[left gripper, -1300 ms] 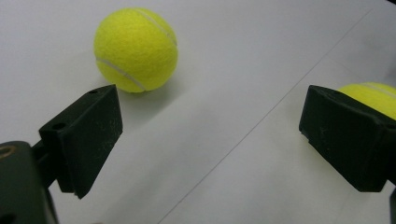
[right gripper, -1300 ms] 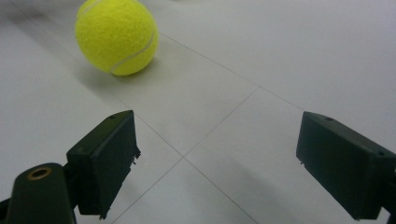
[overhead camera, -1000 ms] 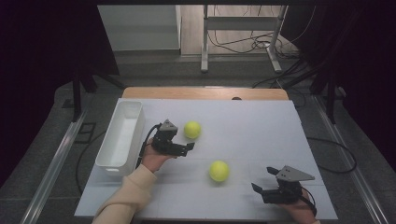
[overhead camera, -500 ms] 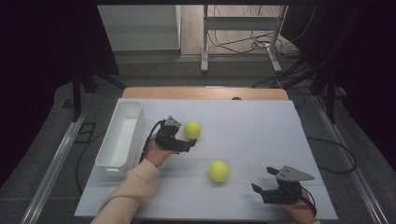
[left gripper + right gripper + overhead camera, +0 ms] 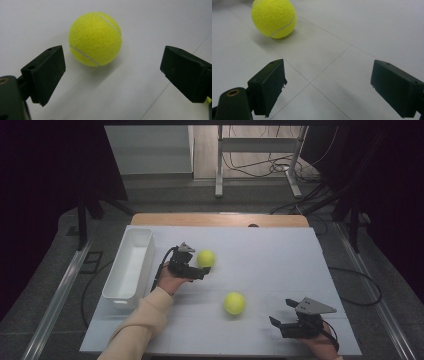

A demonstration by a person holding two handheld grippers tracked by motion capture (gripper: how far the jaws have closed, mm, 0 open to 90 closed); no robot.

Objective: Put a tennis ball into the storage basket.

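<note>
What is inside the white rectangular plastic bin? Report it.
The white rectangular plastic bin shows a bare white floor in the high view, nothing lying in it. Its near wall hides a small strip of floor.

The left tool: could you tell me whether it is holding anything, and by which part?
Nothing is held: the left tool is open, short of the tennis ball.

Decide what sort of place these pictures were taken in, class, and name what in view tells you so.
Probably a lab or workshop set up for recording. A white table stands ringed by dark curtains, loose cables trail on the floor behind, and a person works a left gripper near a tennis ball.
</note>
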